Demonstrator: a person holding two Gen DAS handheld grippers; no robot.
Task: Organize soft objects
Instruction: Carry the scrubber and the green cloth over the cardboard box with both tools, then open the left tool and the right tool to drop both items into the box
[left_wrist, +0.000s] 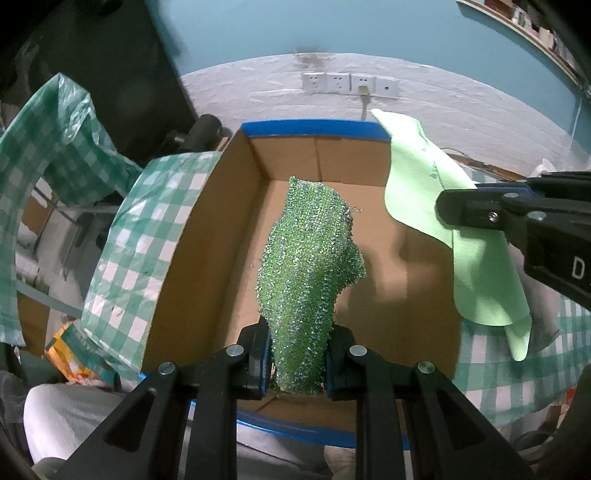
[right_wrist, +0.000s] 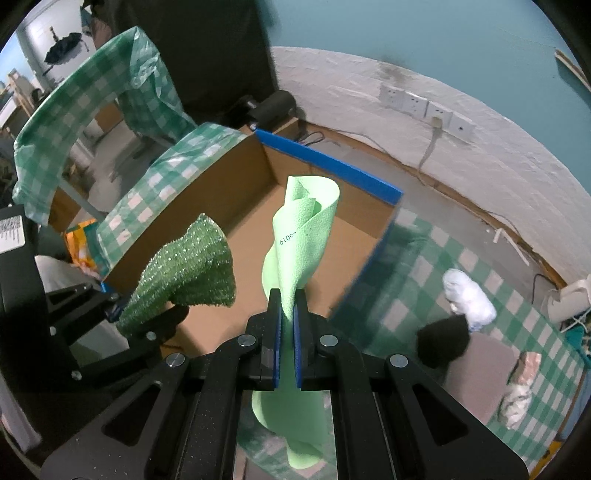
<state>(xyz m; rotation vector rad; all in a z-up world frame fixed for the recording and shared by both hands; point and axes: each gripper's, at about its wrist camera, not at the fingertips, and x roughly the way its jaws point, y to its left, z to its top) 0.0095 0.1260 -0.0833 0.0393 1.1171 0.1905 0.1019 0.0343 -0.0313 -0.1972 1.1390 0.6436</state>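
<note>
Currently | your left gripper (left_wrist: 298, 363): jaws pinched on glittery green scrubber cloth (left_wrist: 308, 266) over cardboard box (left_wrist: 192, 236) | your right gripper (right_wrist: 288, 332): clamped on light green cloth (right_wrist: 303, 236).

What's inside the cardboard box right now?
The cardboard box shows only bare floor; the sparkly green cloth and light green cloth hang above it, hiding part of the bottom.

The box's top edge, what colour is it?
Blue, a band along the rim of the brown cardboard box; the right wrist view shows it best.
</note>
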